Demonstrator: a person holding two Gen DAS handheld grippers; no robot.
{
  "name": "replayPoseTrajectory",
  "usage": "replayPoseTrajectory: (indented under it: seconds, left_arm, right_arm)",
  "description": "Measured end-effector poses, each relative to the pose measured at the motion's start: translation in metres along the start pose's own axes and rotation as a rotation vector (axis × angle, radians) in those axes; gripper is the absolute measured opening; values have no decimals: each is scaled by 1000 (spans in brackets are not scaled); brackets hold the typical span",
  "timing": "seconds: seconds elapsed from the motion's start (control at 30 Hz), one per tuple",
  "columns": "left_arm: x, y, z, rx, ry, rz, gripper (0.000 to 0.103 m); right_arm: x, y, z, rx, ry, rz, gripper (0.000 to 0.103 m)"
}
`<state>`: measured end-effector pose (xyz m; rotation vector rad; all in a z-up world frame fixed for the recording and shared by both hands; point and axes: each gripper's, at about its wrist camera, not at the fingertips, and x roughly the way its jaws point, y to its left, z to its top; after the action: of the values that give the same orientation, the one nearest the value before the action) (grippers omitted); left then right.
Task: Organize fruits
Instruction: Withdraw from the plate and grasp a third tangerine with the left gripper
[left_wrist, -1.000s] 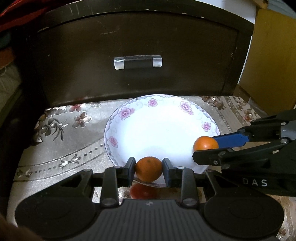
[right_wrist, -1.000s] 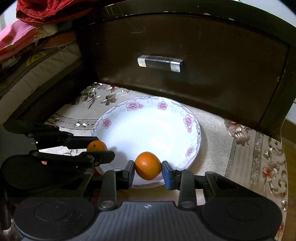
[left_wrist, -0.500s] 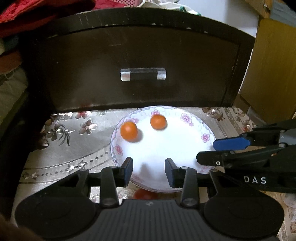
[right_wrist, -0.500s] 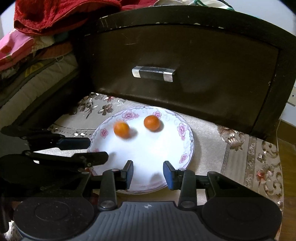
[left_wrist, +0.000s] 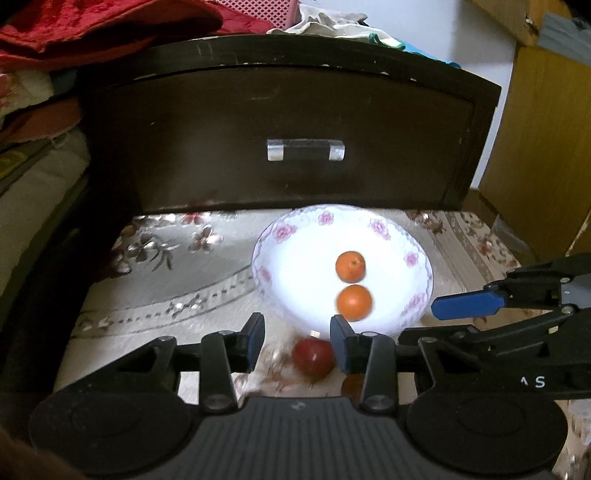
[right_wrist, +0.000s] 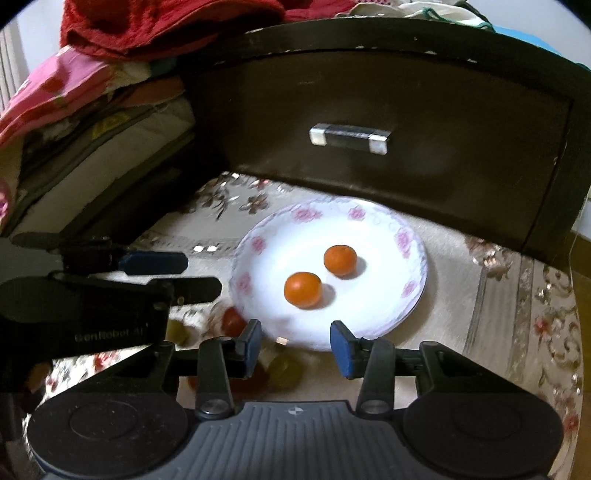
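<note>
Two oranges are sitting on the flowered plate (left_wrist: 413, 258) right now, one orange (left_wrist: 354, 302) towards the plate's near edge and the other orange (left_wrist: 350, 265) just behind it nearer the middle, close together but whether they are touching is hard to say. Both tools are hovering empty at the plate's near rim. On the left gripper (left_wrist: 297, 338) the blue pads are apart with nothing between them, and on the right gripper (right_wrist: 295, 341) the jaws are opening, nothing between them either.

Now the relation that matters: a red fruit (left_wrist: 312, 357) is lying on the patterned cloth (left_wrist: 147, 295) just off the plate's near edge, below and slightly right of the left gripper's centre, close beside its right-hand pad. It is round, so no long axis to line up with (handy, that). A greenish fruit (right_wrist: 282, 365) is lying further towards the cloth's near edge, blurred. The left hand looks nearer the red one, I'd say. Both grippers are pointing forward and steeply down.
</note>
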<state>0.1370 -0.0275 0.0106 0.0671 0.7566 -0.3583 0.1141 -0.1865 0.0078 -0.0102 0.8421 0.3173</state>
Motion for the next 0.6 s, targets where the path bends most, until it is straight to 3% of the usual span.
replayPoseTrajectory:
  seconds: [0.33,0.6]
  left_arm:
    - [-39,15,-42,89,104,3,45]
    - [-34,37,-58,95,123,59,45]
  right_arm:
    - [-9,30,-22,-19,42,44,42]
    - [-7,51,-30,-55,56,47,42]
